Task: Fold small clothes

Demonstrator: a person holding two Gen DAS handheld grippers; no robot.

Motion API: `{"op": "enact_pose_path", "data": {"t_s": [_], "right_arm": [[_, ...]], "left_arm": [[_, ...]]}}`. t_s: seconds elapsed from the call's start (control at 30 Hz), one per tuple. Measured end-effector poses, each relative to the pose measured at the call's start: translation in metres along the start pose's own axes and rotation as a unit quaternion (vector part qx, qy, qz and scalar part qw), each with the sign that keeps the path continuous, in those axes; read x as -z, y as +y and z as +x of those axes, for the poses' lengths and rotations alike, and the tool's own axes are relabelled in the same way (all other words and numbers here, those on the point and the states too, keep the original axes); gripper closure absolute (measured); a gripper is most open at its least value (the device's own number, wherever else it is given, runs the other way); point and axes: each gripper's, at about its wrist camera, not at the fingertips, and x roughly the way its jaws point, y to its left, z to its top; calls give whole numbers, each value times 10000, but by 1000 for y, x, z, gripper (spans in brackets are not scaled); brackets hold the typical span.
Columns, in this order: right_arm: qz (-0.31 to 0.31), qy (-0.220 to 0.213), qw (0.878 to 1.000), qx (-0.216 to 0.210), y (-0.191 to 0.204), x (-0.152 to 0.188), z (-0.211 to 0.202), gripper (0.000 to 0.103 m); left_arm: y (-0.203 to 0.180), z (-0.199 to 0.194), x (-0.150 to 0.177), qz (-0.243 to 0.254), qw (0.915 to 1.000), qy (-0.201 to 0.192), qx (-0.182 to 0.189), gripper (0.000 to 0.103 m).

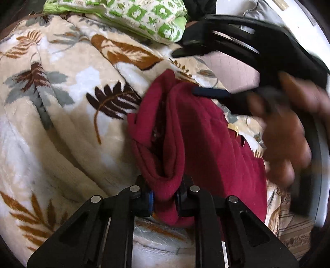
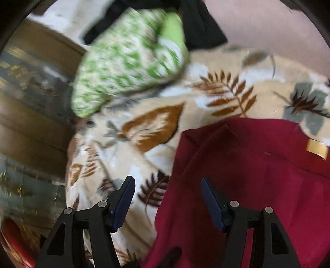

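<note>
A dark red garment (image 1: 196, 134) lies bunched on a leaf-patterned blanket (image 1: 61, 103). My left gripper (image 1: 164, 198) is shut on a fold of its near edge, the cloth pinched between the pads. In the left wrist view my right gripper (image 1: 187, 72) hovers over the garment's far right side, held by a blurred hand (image 1: 288, 127), jaws apart. The right wrist view shows that gripper (image 2: 167, 181) open and holding nothing, with one fingertip over the blanket (image 2: 165, 127) and the other over the red garment (image 2: 257, 175). A tan label (image 2: 317, 149) sits near the garment's right edge.
A green-and-white patterned pillow (image 1: 144, 16) (image 2: 123, 61) rests at the blanket's far end, with black cloth (image 2: 198, 24) behind it. The blanket's edge drops off at the left in the right wrist view to a patterned floor (image 2: 31, 103).
</note>
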Motion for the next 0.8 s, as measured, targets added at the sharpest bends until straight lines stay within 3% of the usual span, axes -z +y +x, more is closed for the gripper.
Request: {"op": "enact_pose_path", "data": {"t_s": [0.2,0.33,0.47,0.53,0.57,0.67,0.8], "right_arm": [[41,908,9891,1160,18,-20,55,39],[-180,1076,9760,1882,32,-22,79,38],[-245,1089,9653,2360,34,-27,96,37],[-208,1069,9603,2568,29,-28,98,50],[-213,1024,9584,2656,27,-28,96,66],[-133,817,9677,2380,15,-28,73,88],[-135,526,9811,1859,3,-23,37,91]], "left_arm": [[5,10,-1,-306,9990,250,211,89],[16,21,1,-652,9959,520,354,89],[17,22,3,-649,9958,524,373,89],[18,23,5,-655,9956,544,380,89],[17,23,6,-650,9957,532,382,89],[10,20,7,-592,9960,503,433,91],[-9,5,8,-333,9977,267,535,92]]}}
